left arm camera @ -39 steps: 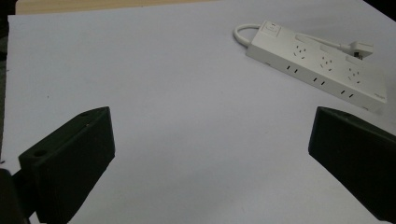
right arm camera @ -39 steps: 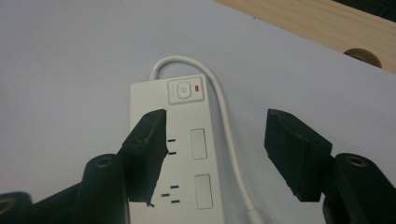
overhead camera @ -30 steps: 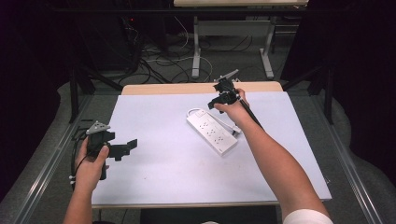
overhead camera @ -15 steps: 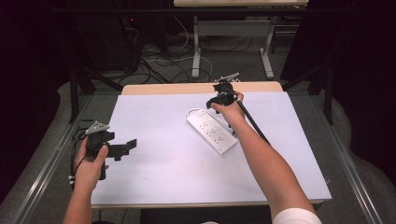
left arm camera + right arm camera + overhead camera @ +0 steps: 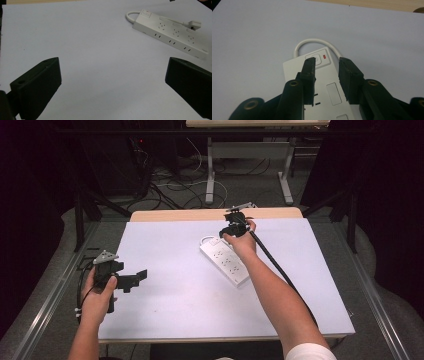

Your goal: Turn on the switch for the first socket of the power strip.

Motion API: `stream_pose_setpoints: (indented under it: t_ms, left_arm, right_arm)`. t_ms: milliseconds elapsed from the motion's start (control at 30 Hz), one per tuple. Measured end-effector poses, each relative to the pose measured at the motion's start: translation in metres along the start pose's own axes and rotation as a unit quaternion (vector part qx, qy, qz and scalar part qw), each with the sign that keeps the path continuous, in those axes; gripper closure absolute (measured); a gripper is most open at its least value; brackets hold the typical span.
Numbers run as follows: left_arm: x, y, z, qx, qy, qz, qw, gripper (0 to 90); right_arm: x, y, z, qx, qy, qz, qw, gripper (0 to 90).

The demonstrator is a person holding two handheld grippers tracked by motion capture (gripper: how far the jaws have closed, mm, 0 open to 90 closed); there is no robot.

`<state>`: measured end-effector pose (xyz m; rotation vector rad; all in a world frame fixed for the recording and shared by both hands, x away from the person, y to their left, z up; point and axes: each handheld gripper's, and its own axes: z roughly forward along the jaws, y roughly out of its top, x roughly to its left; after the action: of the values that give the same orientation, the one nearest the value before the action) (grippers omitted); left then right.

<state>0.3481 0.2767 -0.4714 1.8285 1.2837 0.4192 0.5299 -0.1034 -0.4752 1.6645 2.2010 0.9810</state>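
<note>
Right gripper (image 5: 325, 62) narrowing over power strip (image 5: 226, 261), unpinched | left gripper (image 5: 112, 82) spread

Lab: floor cables (image 5: 170, 187), dark curtains (image 5: 370, 165), desk frames (image 5: 250, 157).

So the high view sits above the near edge of the table (image 5: 165, 330), looking forward and down, far enough back to take in the whole surface plus the floor past the far edge. The left gripper view rides low near the left edge, aimed across toward the power strip (image 5: 170, 32), which sits well off. The right gripper view hangs right over that strip's switch end, very close, facing the far edge. All three share the power strip.
</note>
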Motion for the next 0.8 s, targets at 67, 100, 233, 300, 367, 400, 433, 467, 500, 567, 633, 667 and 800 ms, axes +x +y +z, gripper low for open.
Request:
stream_pose_setpoints:
  t_ms: [67,100,233,300,367,400,433,467,500,567,633,667,800]
  left_arm:
    - [0.000,0.000,0.000,0.000,-0.001,0.000,1.0000,0.3]
    - [0.000,0.000,0.000,0.000,-0.001,0.000,1.0000,0.3]
    - [0.001,0.000,0.000,0.001,-0.001,0.003,1.0000,0.3]
    - [0.002,0.000,0.000,0.000,-0.001,0.004,1.0000,0.3]
    - [0.002,0.000,0.000,0.000,-0.002,0.004,1.0000,0.3]
    - [0.002,0.000,0.000,0.000,-0.002,0.004,1.0000,0.3]
    - [0.002,0.000,0.000,0.000,-0.002,0.004,1.0000,0.3]
    - [0.002,0.000,0.000,0.001,-0.002,0.004,1.0000,0.3]
    - [0.002,0.000,0.000,0.001,-0.002,0.004,1.0000,0.3]
    - [0.002,0.000,0.000,0.002,-0.002,0.004,1.0000,0.3]
    - [0.002,0.000,0.000,0.003,-0.002,0.005,1.0000,0.3]
    - [0.002,0.000,0.000,0.003,-0.002,0.004,1.0000,0.3]
    - [0.002,0.000,0.000,0.003,-0.002,0.005,1.0000,0.3]
  right_arm:
    - [0.002,-0.002,0.003,0.000,-0.002,0.001,1.0000,70.5]
    - [0.002,-0.002,0.004,-0.001,-0.002,0.002,1.0000,71.7]
    - [0.003,-0.005,0.009,-0.005,-0.002,0.004,1.0000,76.9]
    - [0.000,-0.007,0.011,0.000,-0.006,0.003,1.0000,79.1]
    - [-0.003,-0.009,0.013,0.000,-0.010,0.005,0.9999,81.4]
    - [-0.004,-0.010,0.014,-0.001,-0.011,0.008,0.9999,81.9]
    - [-0.004,-0.010,0.014,-0.001,-0.011,0.008,0.9999,81.9]
    - [-0.007,-0.012,0.016,-0.003,-0.007,0.011,0.9999,83.9]
    - [-0.009,-0.012,0.016,0.003,-0.006,0.013,0.9999,84.4]
    - [-0.010,-0.013,0.016,0.005,-0.012,0.012,0.9998,85.2]
    - [-0.012,-0.015,0.019,0.008,-0.011,0.016,0.9998,88.6]
    - [-0.012,-0.015,0.019,0.008,-0.011,0.016,0.9998,88.6]
    - [-0.014,-0.017,0.022,0.011,-0.009,0.016,0.9998,90.0]
